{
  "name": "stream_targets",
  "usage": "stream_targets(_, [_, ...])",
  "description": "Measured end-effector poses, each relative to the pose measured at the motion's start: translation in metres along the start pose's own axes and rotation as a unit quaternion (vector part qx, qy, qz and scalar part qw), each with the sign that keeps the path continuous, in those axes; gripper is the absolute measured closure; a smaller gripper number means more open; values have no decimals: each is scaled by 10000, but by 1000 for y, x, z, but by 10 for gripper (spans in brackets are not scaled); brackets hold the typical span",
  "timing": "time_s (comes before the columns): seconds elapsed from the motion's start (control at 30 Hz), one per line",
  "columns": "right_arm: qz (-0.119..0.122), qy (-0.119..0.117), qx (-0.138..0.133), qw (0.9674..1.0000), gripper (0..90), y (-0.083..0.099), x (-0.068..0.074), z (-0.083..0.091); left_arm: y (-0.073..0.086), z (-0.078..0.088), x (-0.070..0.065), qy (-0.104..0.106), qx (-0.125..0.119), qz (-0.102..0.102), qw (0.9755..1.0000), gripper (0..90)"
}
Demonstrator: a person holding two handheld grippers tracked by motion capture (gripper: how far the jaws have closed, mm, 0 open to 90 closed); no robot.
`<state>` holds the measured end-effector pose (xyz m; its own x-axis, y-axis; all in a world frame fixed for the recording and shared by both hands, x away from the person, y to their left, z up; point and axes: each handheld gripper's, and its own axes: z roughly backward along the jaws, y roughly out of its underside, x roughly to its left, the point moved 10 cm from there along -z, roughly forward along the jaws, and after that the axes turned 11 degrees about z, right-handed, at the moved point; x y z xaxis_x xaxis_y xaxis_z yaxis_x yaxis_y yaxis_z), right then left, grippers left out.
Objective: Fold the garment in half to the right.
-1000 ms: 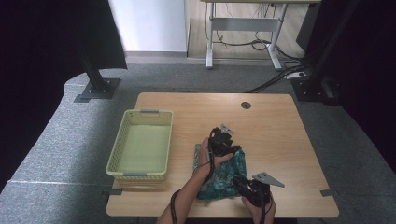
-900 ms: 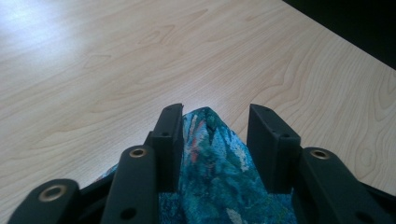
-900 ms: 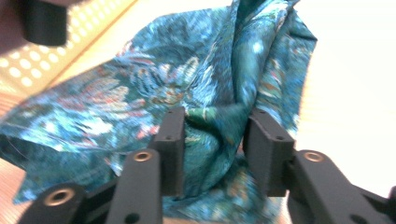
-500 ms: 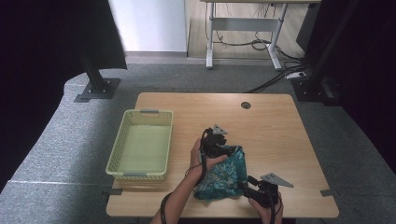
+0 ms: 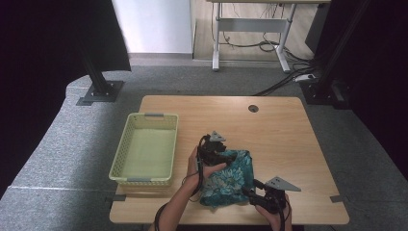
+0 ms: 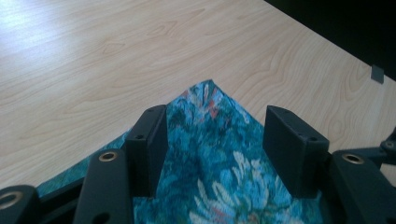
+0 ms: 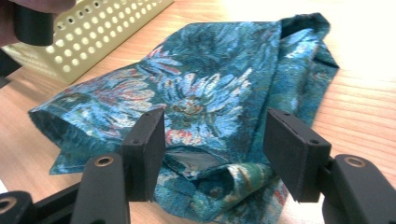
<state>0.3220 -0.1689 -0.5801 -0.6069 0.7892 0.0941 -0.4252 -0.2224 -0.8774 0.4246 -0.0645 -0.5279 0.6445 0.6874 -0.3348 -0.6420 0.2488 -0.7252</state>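
A teal floral cloth [image 5: 230, 177] lies loosely folded near the front edge of the wooden table [image 5: 279, 134]. My left gripper [image 5: 230, 157] reaches over its far left edge, jaws apart. In the left gripper view the cloth's corner [image 6: 219, 172] lies flat below the left gripper [image 6: 214, 123], untouched by the pads. My right gripper [image 5: 250, 192] sits at the cloth's near right edge. In the right gripper view the bunched cloth [image 7: 196, 84] rests between the spread jaws of the right gripper [image 7: 215, 128], free of the pads. Both pairs of jaws have just been opening.
A pale yellow plastic basket [image 5: 144, 149], with nothing in it, stands on the table's left side, close to the cloth; its perforated wall [image 7: 93, 32] is in the right gripper view. A cable hole [image 5: 253, 108] is at the back. Bare wood spreads to the right and behind.
Both grippers have opened and let go of the cloth. The left hand has drifted a little to the left; the cloth has settled into a folded heap.
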Motion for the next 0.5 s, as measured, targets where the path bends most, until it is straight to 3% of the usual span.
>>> stream_targets(0.2, [206, -77, 8, 9998, 384, 1, 4, 1, 10, 16, 6, -88, -65, -95, 9999, 402])
stream_targets(0.5, [190, -18, 7, 9998, 384, 2, -3, 7, 20, 39, 21, -185, -144, -72, 9997, 402])
